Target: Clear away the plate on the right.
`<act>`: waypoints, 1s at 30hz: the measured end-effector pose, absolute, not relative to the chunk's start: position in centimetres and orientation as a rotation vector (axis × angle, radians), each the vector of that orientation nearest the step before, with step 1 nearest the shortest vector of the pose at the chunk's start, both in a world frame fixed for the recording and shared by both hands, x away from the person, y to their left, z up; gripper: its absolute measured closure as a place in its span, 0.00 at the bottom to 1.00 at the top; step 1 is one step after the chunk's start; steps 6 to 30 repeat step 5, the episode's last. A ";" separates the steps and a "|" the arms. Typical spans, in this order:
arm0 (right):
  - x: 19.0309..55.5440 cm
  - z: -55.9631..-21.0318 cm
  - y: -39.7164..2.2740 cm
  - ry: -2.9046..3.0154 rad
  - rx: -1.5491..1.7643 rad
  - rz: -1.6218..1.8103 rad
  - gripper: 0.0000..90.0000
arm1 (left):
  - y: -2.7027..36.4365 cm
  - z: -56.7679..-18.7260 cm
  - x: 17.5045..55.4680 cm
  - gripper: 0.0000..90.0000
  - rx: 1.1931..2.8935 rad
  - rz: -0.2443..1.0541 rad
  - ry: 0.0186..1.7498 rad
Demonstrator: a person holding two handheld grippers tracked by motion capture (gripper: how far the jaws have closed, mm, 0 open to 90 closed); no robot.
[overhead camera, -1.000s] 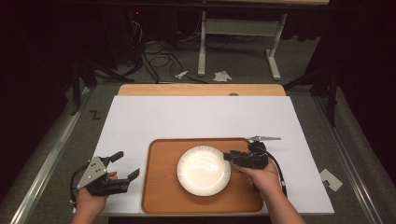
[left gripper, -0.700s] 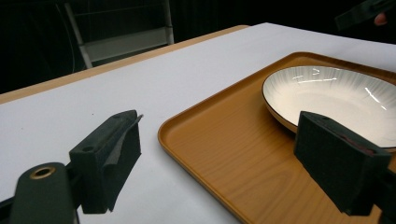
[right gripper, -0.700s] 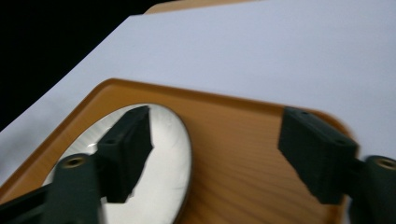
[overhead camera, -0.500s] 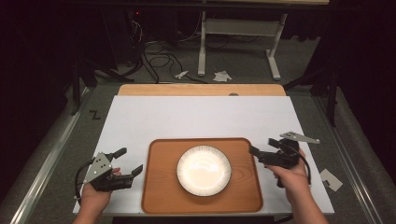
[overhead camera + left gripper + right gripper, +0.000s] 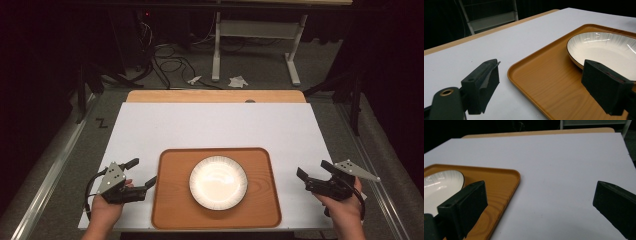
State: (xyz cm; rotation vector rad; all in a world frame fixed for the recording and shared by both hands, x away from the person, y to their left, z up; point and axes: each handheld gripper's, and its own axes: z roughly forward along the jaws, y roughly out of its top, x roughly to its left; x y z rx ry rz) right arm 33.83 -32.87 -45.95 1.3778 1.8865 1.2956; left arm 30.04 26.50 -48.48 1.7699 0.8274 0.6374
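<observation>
High view: our right gripper (image 5: 316, 176) has withdrawn from the plate (image 5: 218, 181), jaws spread, empty; placement looks done.

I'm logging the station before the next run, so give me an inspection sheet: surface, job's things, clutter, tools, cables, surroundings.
Surface: white table top, bare, with a wooden strip along its far edge.
Job's things: wooden tray near the front edge; white plate with a dark rim sits in its middle, empty.
Clutter: nothing seen on the table.
Tools: left tool open, held just left of the tray; right tool open, held over the table right of the tray. Neither touches anything.
Cables: a black cable loops from the left tool; more cables lie on the floor beyond.
Surroundings: dark room, grey floor, white desk frame, paper scraps on the floor.
</observation>
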 end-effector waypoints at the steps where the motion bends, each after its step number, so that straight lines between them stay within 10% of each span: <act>1: 33.9 -46.0 -32.9 1.899 1.367 1.290 0.00 | 26.5 -48.5 30.0 0.17 1.770 0.639 0.827; 30: 33.8 -45.9 -33.3 1.861 1.377 1.330 0.00 | 26.4 -48.5 30.0 0.17 1.776 0.634 0.828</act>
